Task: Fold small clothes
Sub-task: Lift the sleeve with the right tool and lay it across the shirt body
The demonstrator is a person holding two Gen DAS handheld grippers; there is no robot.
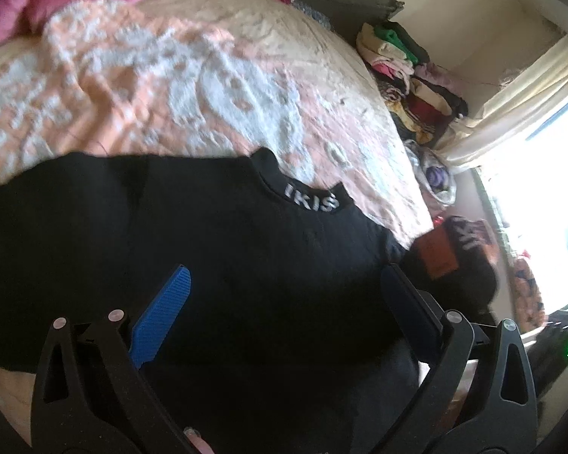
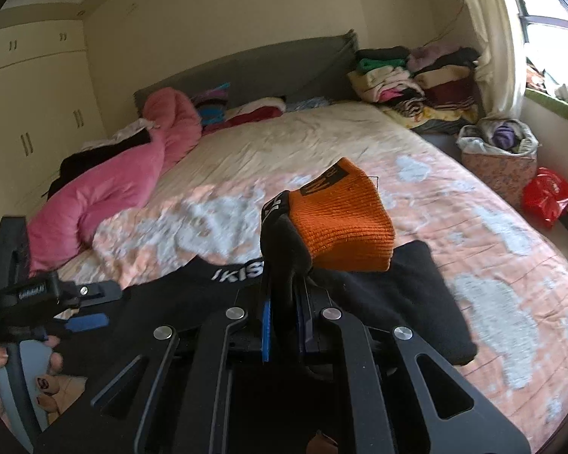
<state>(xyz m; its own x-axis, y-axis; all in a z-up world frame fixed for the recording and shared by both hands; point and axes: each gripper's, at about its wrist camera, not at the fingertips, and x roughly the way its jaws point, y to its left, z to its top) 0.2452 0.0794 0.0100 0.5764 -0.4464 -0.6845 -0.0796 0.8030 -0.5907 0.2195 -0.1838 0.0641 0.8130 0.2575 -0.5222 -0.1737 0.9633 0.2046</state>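
Right wrist view: right gripper [image 2: 284, 295] clamped tight on sleeve with orange cuff [image 2: 344, 219] of black sweater [image 1: 208, 246], which lies spread on near part of bed [image 2: 322, 140]. Left gripper [image 1: 284, 287] fingers wide apart over sweater, holding nothing. Pink quilt [image 2: 125, 174] heaped far left, folded clothes pile [image 2: 416, 79] at head corner. Fabric basket [image 2: 500, 166] stuffed with clothes beside bed, red bag [image 2: 545, 193] next to it. Wardrobe doors [image 2: 38, 113] left, window [image 2: 549, 30] right.

Sweater [image 1: 208, 246] lies on bed [image 1: 246, 87], clothes pile [image 2: 416, 79] behind.
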